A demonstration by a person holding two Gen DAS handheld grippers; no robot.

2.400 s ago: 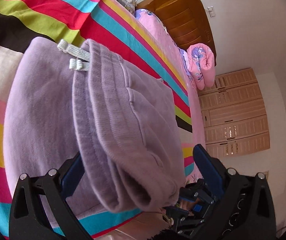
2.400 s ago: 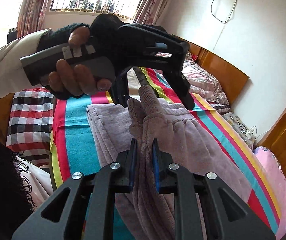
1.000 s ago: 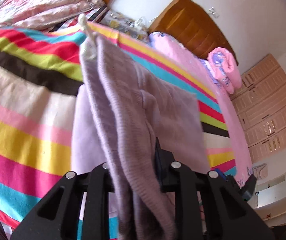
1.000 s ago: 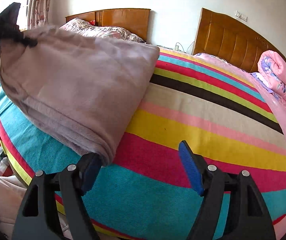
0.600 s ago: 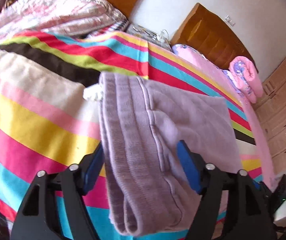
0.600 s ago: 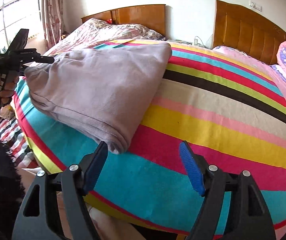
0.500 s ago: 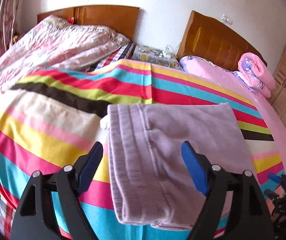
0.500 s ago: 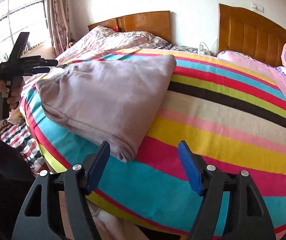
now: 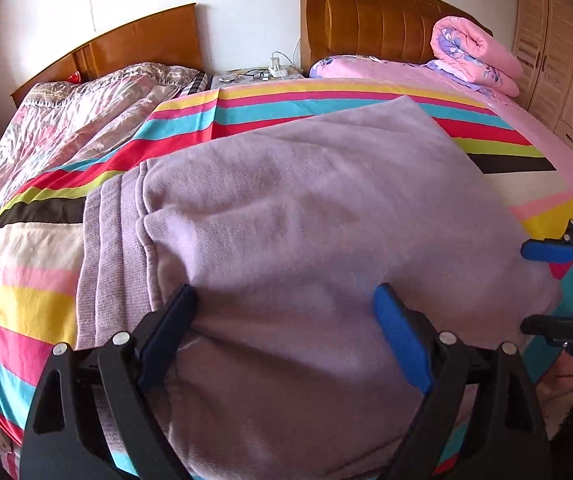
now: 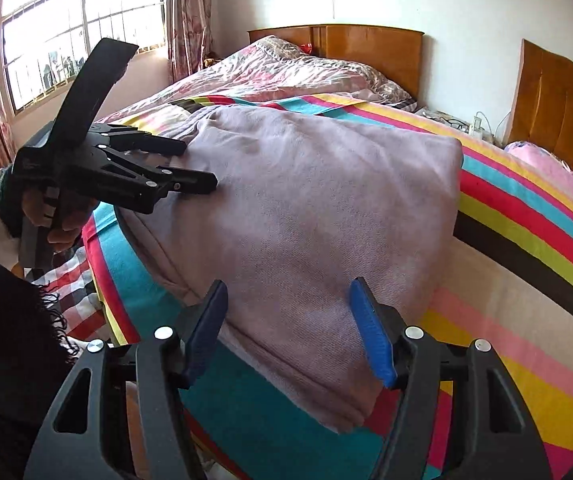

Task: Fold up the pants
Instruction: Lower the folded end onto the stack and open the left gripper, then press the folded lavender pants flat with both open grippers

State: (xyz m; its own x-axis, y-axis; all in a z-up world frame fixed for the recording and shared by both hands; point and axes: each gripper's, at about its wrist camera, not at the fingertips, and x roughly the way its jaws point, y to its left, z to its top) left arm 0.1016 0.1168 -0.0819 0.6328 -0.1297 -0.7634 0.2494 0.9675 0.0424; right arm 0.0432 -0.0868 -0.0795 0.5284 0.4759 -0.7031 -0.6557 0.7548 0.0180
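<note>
The lilac pants [image 9: 306,216] lie folded into a thick rectangle on the striped bedspread [image 9: 22,288], waistband at the left in the left wrist view. My left gripper [image 9: 282,320] is open, its fingers straddling the near edge of the fold. It also shows in the right wrist view [image 10: 190,168], resting at the pants' left side. My right gripper [image 10: 286,312] is open over the near corner of the pants [image 10: 306,208]. It appears at the right edge of the left wrist view [image 9: 546,284], beside the fold.
A rumpled floral quilt [image 9: 66,112] covers the far left bed. A rolled pink quilt [image 9: 474,56] lies by the right headboard [image 9: 378,28]. A nightstand with cables [image 9: 258,74] stands between the beds. A wardrobe [image 9: 566,60] is at right, a window [image 10: 74,32] at left.
Both grippers let go of the pants, which dropped flat onto the bedspread. Both grippers, now open, have since moved back in close over the fold's near edge.
</note>
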